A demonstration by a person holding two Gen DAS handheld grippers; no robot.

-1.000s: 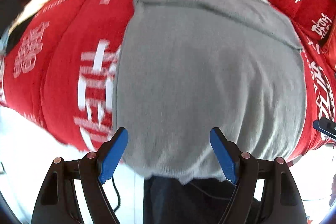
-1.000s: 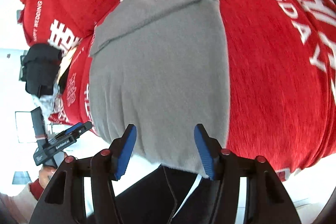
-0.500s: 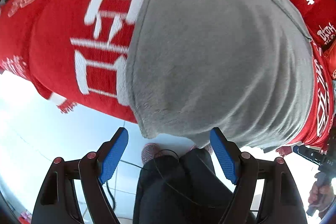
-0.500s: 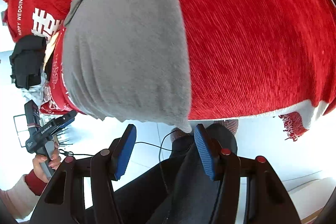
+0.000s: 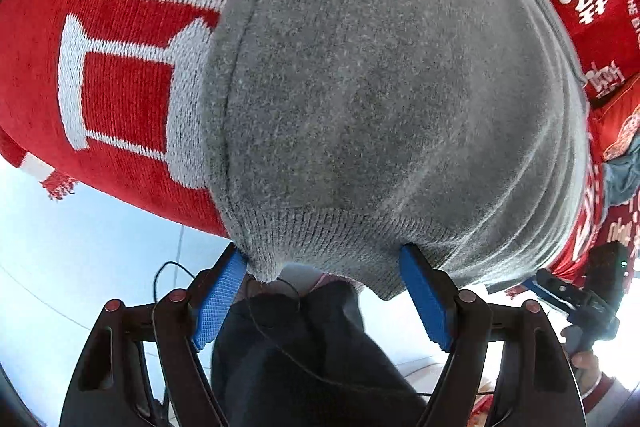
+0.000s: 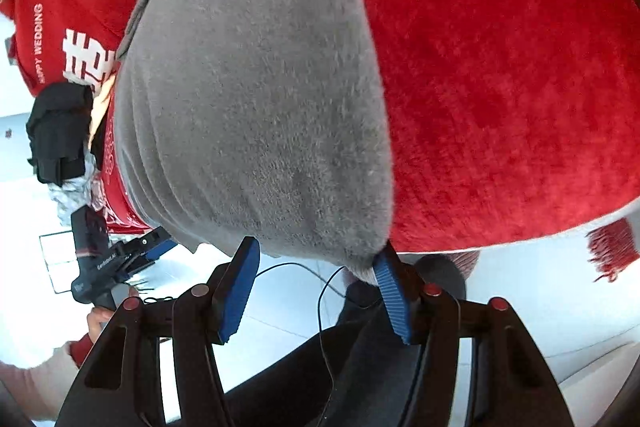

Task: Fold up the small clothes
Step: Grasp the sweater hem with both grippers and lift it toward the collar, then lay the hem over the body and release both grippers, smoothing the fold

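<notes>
Big red blanket point(image 5: 120, 75) has the grey sweater point(image 5: 380, 87) lying flat on it, hem hanging over the near edge, and both the left claw point(image 5: 322, 291) and right claw point(image 6: 316, 285) sit wide open around its bottom corners, so I'd guess the next move is pinching them and folding away, though the collar end's cut off.

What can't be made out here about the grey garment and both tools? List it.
- Grey knit garment: its far end is cut off by the top edge in both wrist views, so its type stays unknown.
- Surface beneath the red woven blanket: hidden by the blanket.
- Left tool: open at the ribbed hem; contact is unclear, fisheye distorted.
- Right tool: open; the hem corner hides one pad's tip, so touch is uncertain.
</notes>
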